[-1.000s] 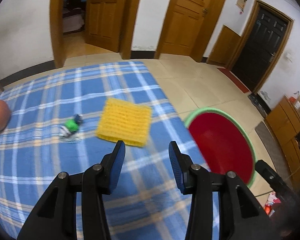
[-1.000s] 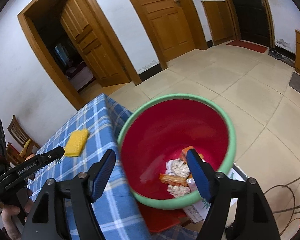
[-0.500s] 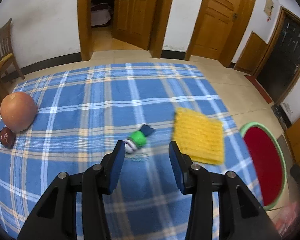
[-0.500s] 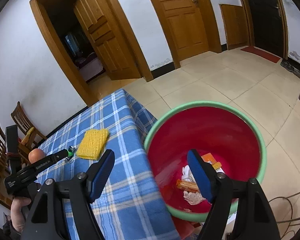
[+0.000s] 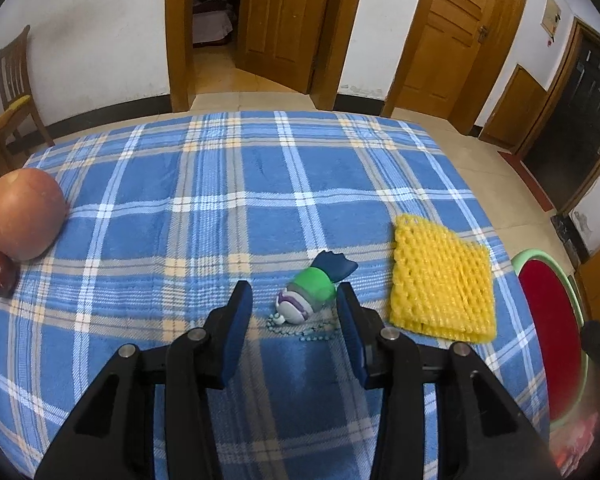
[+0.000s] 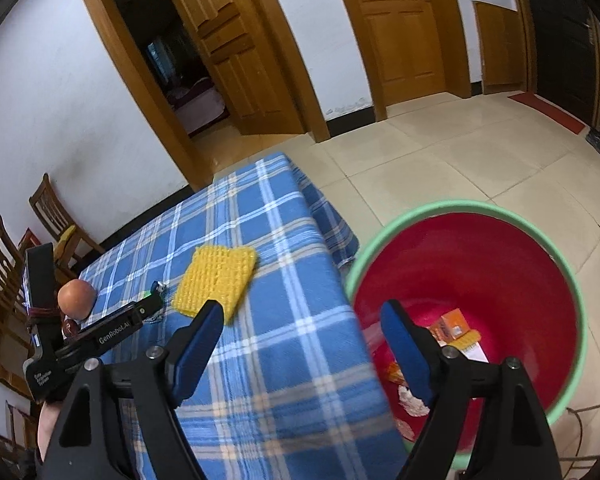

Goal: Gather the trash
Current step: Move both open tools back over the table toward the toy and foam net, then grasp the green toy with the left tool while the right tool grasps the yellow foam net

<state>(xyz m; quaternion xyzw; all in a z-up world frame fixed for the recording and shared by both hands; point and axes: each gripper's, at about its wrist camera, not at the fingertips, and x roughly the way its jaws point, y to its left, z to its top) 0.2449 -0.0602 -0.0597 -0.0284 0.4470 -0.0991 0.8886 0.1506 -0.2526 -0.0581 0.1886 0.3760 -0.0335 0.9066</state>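
Trash, here a small green-and-purple toy [image 5: 309, 294] with a bead chain [image 5: 300, 330], is lying on the table [image 5: 204, 208] just ahead of the left gripper [image 5: 294, 304], toward one o'clock between its half-spread fingers [image 5: 238, 312], which have just been narrowing without touching it. Its long axis is running toward one o'clock. The right gripper [image 6: 300, 322], empty and just widening, is hanging by the red bin [image 6: 500, 264]. "GenRobot.AI" is showing on the left tool.

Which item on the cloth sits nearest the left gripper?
The green toy, lying just ahead of the left gripper. The yellow pad lies off to its right, and the fruit far left.
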